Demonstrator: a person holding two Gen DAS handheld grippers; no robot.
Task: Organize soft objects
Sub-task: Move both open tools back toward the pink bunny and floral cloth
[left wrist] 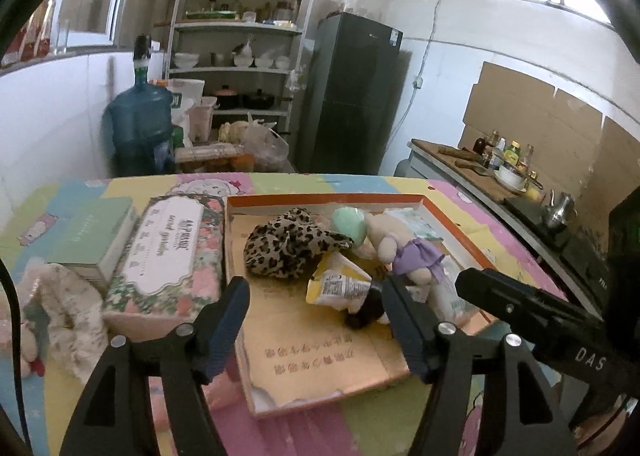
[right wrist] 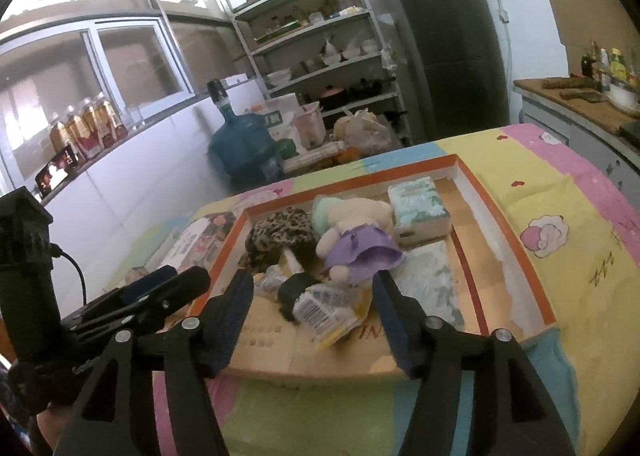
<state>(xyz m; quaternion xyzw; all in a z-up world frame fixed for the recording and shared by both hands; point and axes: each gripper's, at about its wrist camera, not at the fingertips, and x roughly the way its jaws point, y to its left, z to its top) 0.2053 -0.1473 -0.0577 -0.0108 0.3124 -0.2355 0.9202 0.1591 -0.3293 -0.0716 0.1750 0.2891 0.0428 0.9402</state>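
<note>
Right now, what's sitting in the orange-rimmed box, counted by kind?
Plush toys: 1, teddy in purple dress
Cloth items: 1, leopard-print fabric
Tissue packs: 2
Yellow pouches: 1
Mint round item: 1
Dark fuzzy item: 1
Total: 7

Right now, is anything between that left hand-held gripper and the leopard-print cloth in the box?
Nothing visible. The left hand-held gripper stands open above bare box floor, and the leopard-print cloth lies just beyond.

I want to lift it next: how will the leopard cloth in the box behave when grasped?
The leopard cloth lies crumpled in folds, so it is probably floppy and will droop. It looks thin, so likely light. One end touches the bear and may drag it.
</note>
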